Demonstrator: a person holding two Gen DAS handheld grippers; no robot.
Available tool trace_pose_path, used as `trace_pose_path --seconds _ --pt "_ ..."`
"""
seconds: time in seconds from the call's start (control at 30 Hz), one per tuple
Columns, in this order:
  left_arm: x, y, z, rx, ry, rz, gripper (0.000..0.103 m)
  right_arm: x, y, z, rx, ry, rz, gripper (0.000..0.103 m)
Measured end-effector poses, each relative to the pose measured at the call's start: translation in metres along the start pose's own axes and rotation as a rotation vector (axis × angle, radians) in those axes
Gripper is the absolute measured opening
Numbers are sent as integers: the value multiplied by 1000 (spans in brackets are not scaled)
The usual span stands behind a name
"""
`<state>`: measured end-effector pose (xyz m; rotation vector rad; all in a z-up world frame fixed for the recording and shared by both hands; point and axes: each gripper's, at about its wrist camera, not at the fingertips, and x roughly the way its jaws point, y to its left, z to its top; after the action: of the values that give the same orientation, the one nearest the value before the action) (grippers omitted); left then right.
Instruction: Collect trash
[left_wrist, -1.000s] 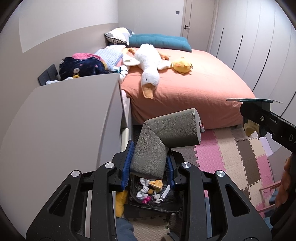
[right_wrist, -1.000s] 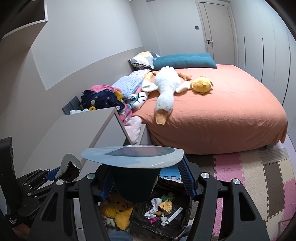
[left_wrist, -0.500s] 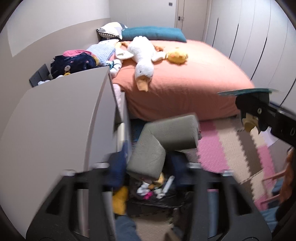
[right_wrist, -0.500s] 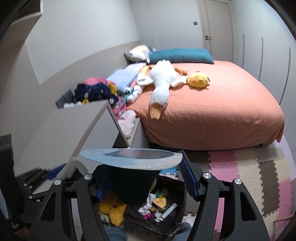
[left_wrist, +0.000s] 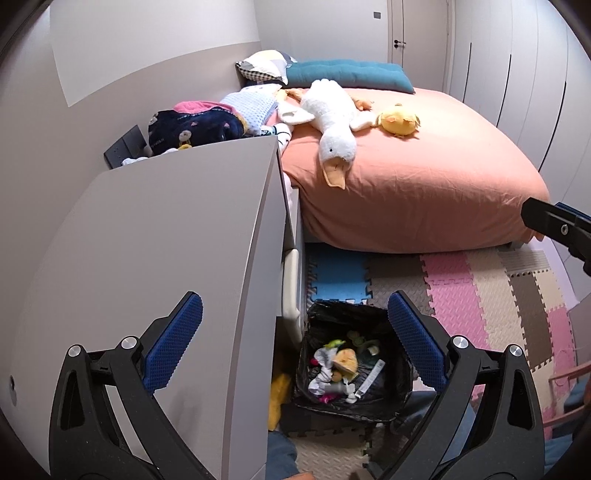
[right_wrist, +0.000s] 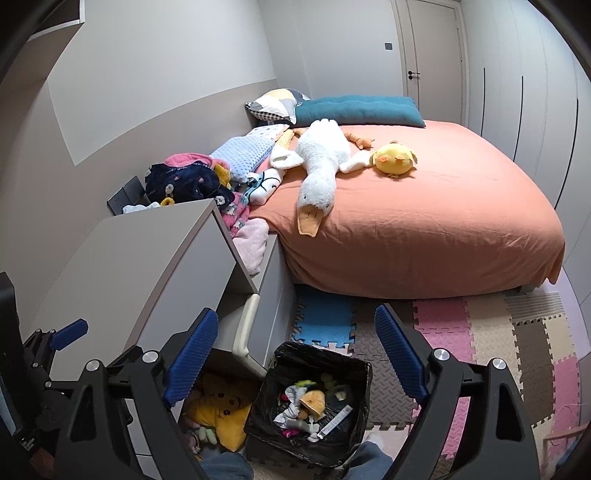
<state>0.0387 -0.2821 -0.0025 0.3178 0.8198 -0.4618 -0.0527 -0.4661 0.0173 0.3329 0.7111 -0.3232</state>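
Bedroom: foam-tile floor (right_wrist: 480, 332), orange bed (right_wrist: 424, 221), lined bin (right_wrist: 314, 398) beside grey cabinet (left_wrist: 166, 240)

Each gripper is built from black angular plastic arms with triangular cut-outs, and silver round screw heads are set at the joints. The fingers (left_wrist: 173, 343) of the left gripper (left_wrist: 295, 343) and of the right gripper (right_wrist: 295, 354) are faced with blue dimpled pads. Blue denim trouser legs (right_wrist: 229, 467) are seen below the grippers.

Trash bin (left_wrist: 397, 398), black liner, upright on floor mats by drawer unit, w/ mixed trash (left_wrist: 343, 369) inside.
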Motion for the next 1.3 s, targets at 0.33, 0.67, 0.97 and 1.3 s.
trace_pose_path --seconds 0.33,0.67,0.97,1.3 --pt "-4 1 1 -15 -6 -9 97 -1 4 0 -1 0 7 87" --pt "-7 5 2 -34 -12 -41 97 0 9 -1 -1 1 5 87" --pt "-9 4 1 -38 -21 -49 97 0 8 -1 -1 1 5 87" --pt "-12 3 1 -37 -25 -49 97 1 11 -2 -2 2 7 87"
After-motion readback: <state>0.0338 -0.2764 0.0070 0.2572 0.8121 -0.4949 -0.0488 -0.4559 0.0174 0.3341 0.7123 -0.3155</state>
